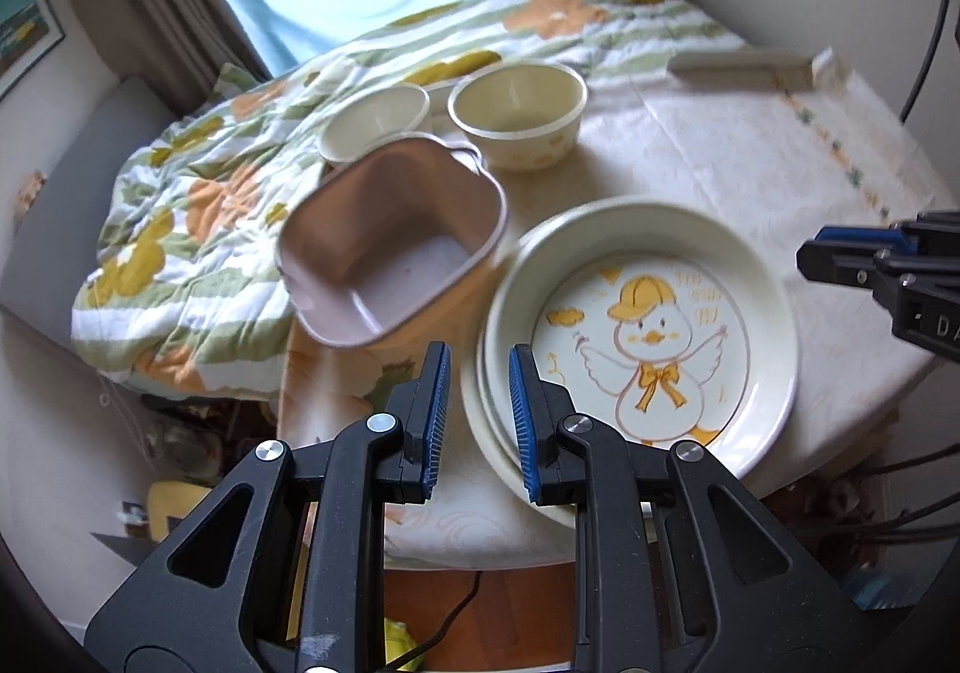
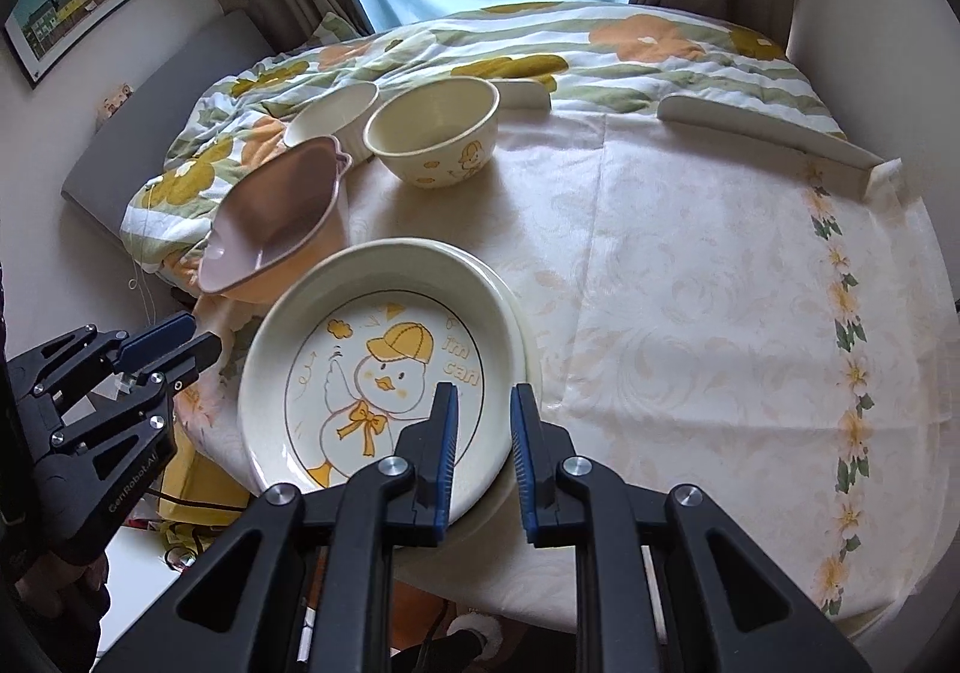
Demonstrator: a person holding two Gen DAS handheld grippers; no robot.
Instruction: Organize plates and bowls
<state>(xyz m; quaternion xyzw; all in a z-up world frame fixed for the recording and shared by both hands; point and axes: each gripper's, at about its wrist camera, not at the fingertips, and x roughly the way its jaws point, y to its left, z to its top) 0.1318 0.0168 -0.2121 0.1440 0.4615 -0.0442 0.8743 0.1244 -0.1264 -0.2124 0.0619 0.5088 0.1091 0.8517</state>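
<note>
A cream plate with a yellow duck drawing [image 1: 648,349] [image 2: 384,373] lies on top of a plain cream plate [image 2: 528,337] near the table's front edge. My left gripper [image 1: 478,367] [image 2: 210,346] hovers over the stack's left rim, its jaws a narrow gap apart and holding nothing. Over the near right rim hangs my right gripper [image 2: 483,391] [image 1: 807,256], shut and empty. Behind the plates, a pink square bowl [image 1: 390,253] [image 2: 270,217] leans tilted. Further back stand a cream duck-print bowl [image 1: 522,115] [image 2: 432,133] and a smaller white bowl [image 1: 375,121] [image 2: 330,112].
The round table wears a pale floral cloth [image 2: 690,283], with bare cloth to the right of the plates. A flowered quilt [image 2: 480,55] is heaped along the back and left. A white bar [image 2: 768,133] lies at the back right. Clutter and cables sit on the floor below the front edge.
</note>
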